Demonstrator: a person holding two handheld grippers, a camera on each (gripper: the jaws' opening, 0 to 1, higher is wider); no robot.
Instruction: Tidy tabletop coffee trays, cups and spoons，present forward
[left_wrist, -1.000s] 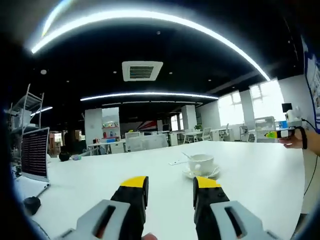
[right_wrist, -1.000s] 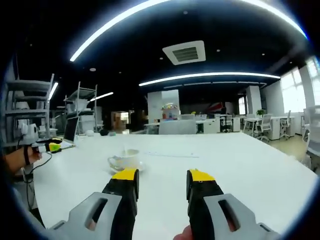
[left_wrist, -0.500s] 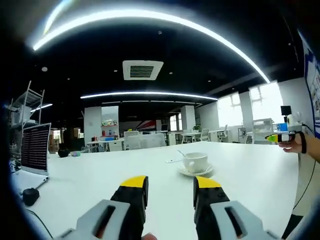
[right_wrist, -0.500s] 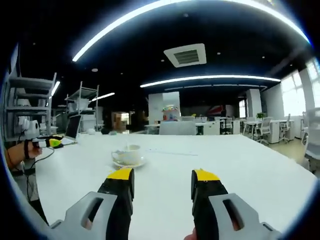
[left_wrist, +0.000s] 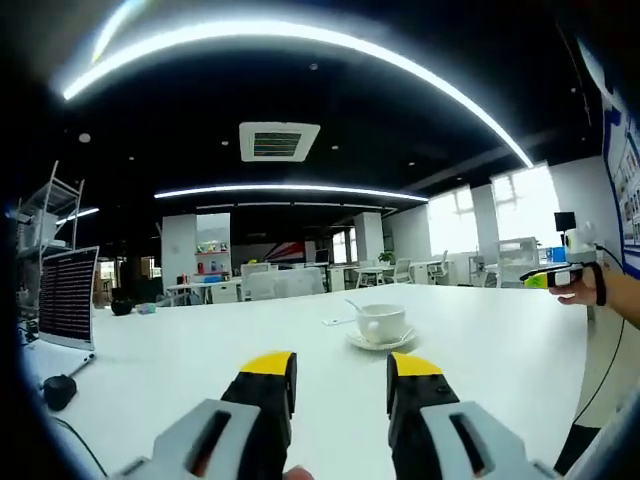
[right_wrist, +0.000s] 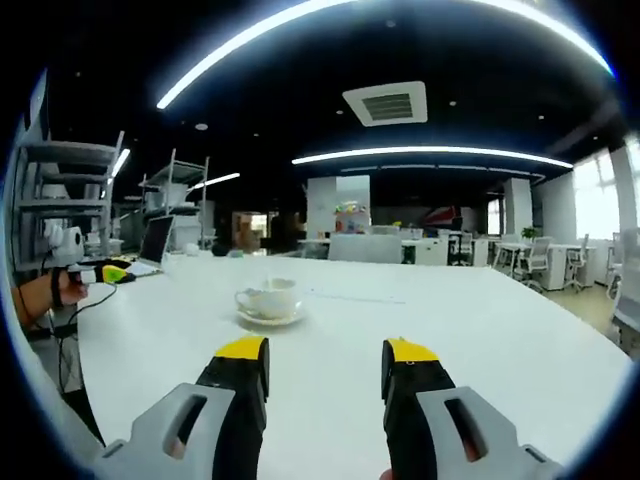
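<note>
Both views now nearer round white cup (left_wrist: 381, 322) w/ saucer (right_wrist: 267, 317); each hand-held gripper (left_wrist: 341, 377) (right_wrist: 326, 365) agape, empty.

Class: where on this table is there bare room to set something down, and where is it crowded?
Bare: the white table between the right gripper and the cup on its saucer, and all to the cup's right. Also between the laptop and the cup. Crowded: only around the cup with its spoon, and the laptop's edge.

Glazed white ceramic on cup (left_wrist: 381, 322) and saucer (left_wrist: 380, 342) — glossy. Smooth matt white table (right_wrist: 330, 360). Matt grey plastic on left gripper (left_wrist: 340, 375) and right gripper (right_wrist: 325, 362) — yellow tips.
</note>
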